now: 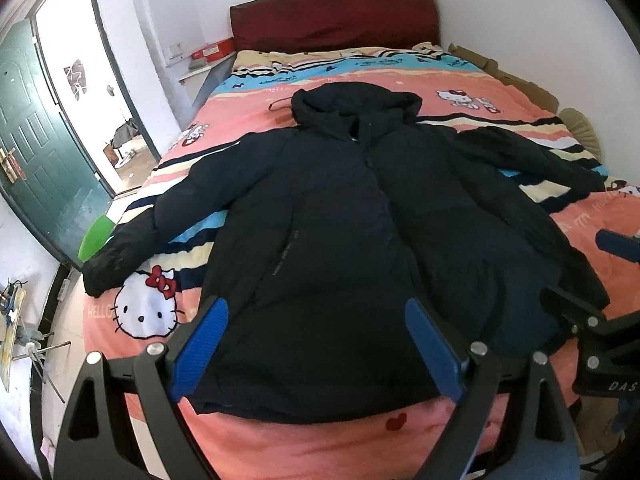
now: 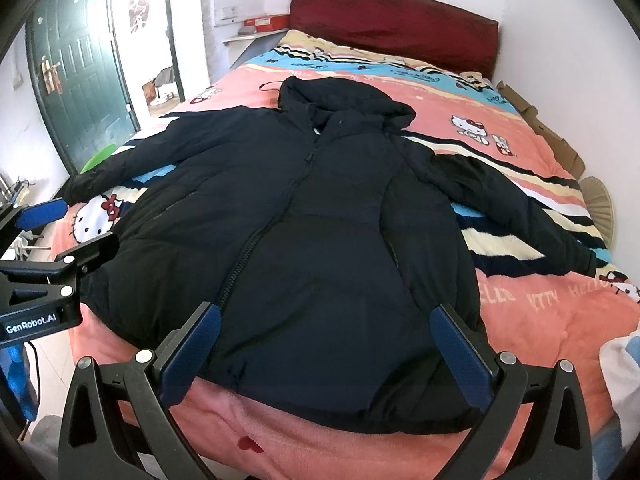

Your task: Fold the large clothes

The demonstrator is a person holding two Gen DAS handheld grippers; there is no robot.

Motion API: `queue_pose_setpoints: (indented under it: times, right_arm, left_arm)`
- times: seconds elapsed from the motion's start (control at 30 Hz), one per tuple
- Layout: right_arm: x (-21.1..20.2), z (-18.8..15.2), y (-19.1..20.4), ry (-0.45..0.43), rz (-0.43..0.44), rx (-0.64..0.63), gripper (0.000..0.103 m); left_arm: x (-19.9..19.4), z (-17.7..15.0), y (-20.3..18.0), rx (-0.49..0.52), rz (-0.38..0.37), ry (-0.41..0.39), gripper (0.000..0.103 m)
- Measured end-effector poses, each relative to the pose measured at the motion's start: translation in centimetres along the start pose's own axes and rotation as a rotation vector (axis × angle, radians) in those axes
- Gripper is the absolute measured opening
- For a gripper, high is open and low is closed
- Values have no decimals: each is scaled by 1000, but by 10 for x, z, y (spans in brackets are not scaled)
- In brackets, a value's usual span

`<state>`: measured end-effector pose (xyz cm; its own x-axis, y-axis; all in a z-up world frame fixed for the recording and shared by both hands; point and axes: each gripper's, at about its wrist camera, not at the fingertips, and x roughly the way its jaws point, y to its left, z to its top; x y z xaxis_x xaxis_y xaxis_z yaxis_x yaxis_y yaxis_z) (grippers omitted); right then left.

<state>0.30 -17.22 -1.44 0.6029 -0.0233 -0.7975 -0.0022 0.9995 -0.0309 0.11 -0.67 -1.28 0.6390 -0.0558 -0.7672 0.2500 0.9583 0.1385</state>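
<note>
A large black hooded jacket lies flat and front-up on the bed, zipped, with both sleeves spread out; it also shows in the right wrist view. Its hem is at the bed's near edge. My left gripper is open and empty, held above the hem's left half. My right gripper is open and empty, above the hem's right half. The right gripper shows at the right edge of the left wrist view, and the left gripper at the left edge of the right wrist view.
The bed has a pink Hello Kitty quilt and a dark red headboard. A green door stands open at the left. Cardboard lies along the bed's right side by the wall. A green stool stands by the left sleeve.
</note>
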Motion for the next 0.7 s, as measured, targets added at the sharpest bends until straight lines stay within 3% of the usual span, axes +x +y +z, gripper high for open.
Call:
queue_pose_setpoints:
  times: [0.7]
  right_arm:
    - [4, -4, -8, 15, 0, 20, 103]
  left_arm:
    - [4, -1, -7, 21, -28, 20, 91]
